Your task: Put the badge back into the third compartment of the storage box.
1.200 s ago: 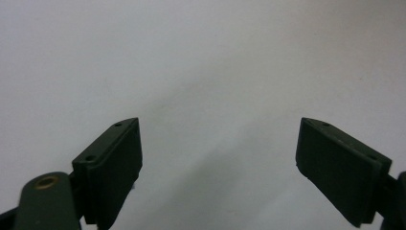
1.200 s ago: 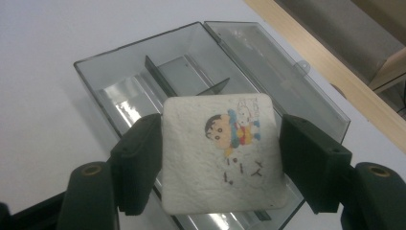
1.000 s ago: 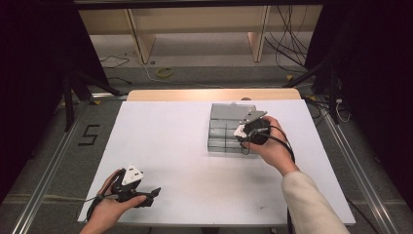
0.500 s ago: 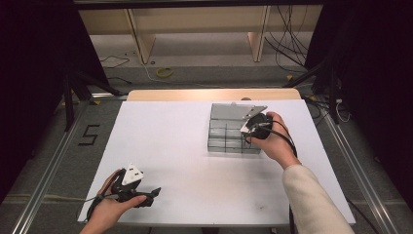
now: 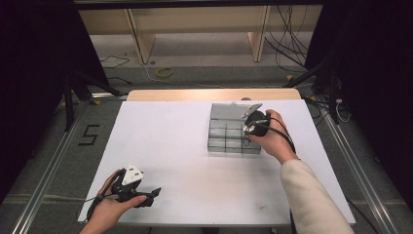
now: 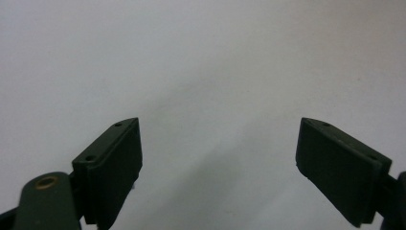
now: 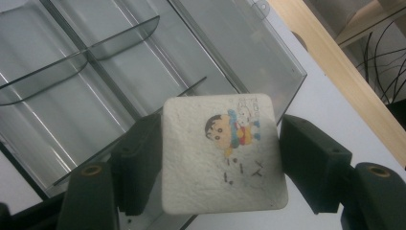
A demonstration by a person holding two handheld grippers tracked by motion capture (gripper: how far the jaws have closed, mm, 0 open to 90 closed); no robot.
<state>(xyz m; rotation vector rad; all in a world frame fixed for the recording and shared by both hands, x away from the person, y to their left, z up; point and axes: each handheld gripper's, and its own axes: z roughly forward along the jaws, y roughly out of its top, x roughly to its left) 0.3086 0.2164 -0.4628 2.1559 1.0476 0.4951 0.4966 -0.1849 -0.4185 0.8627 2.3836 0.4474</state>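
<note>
A clear plastic compartment box (image 5: 226, 134) stands at the back right of the white table (image 5: 175, 146), its lid (image 5: 225, 111) lying open toward the far side. My right gripper (image 5: 251, 124) hovers over the box's right end. In the right gripper view the right gripper (image 7: 220, 129) is shut on a white square pad (image 7: 222, 158) printed with a small cartoon figure, above the box's empty compartments (image 7: 95, 86) and the lid (image 7: 230, 52). My left gripper (image 5: 153, 193) rests low at the front left; its jaws stand wide apart in the left gripper view (image 6: 218, 139) over bare white surface.
A wooden strip (image 5: 195, 94) runs along the table's far edge. Beyond it are floor cables (image 5: 163, 72) and wooden shelf legs (image 5: 141, 39). Metal rails (image 5: 44, 170) flank the table on both sides.
The right hand has shifted a little toward the far side of the box with the pad. The left hand has stayed where it was.
</note>
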